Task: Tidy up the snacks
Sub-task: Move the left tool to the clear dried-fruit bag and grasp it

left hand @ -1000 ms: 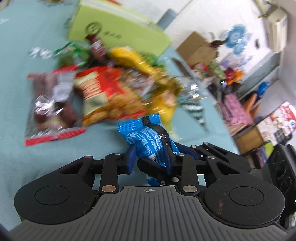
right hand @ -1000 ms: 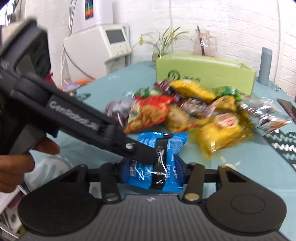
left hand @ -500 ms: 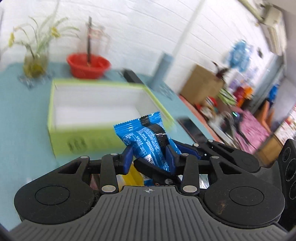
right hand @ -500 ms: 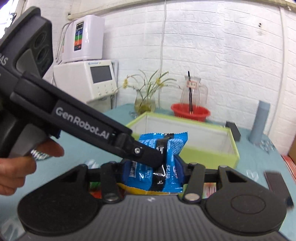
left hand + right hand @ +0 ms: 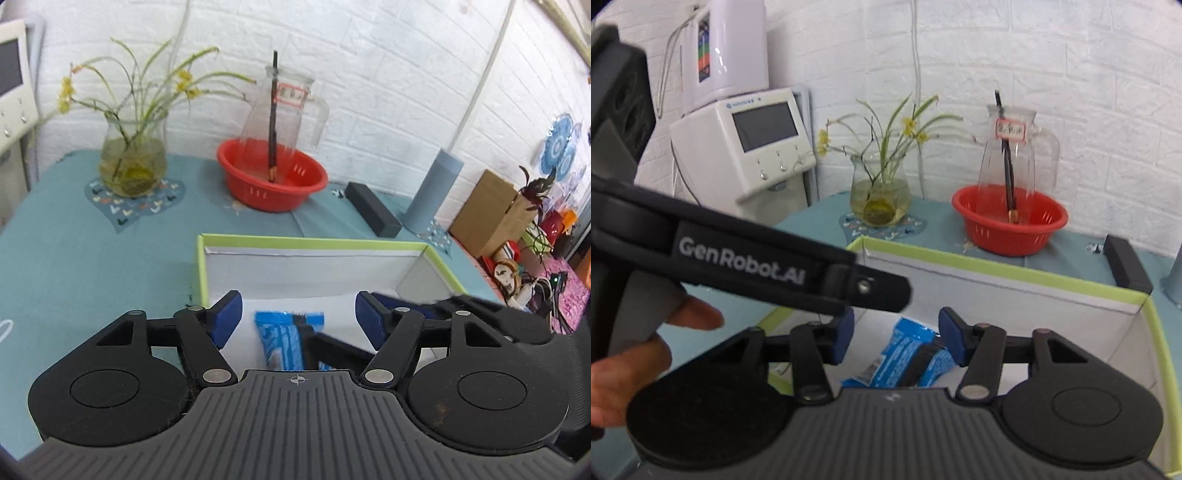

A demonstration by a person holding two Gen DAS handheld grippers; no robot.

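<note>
We see a white brick room, and in front of it a desk [image 5: 66, 258] under a teal cloth. On the desk the largest thing is the green-rimmed box [image 5: 310, 242] with white walls, open at the top. Behind it stand a red basin [image 5: 273, 181] with a glass jug [image 5: 284, 107] in it, a vase of yellow flowers [image 5: 131, 162], a dark case [image 5: 373, 208] and a grey-blue cylinder [image 5: 432, 192]. A white machine with a screen [image 5: 746, 144] sits off the desk's corner; cardboard boxes and clutter fill the room's far side.

As for progress, we judge one snack delivered: the blue snack packet [image 5: 908, 354] lies low inside the box, seemingly dropping to or resting on its floor. No other snack shows in either view, so we cannot tell how many are left to sort.

Both tools hang over the box. The left hand-held gripper [image 5: 297, 317] is opening, its blue pads well clear of the packet between them. The right hand-held gripper [image 5: 895, 338] is opening too, its pads likewise off the packet. A hand [image 5: 635, 354] holds the left tool's handle.
</note>
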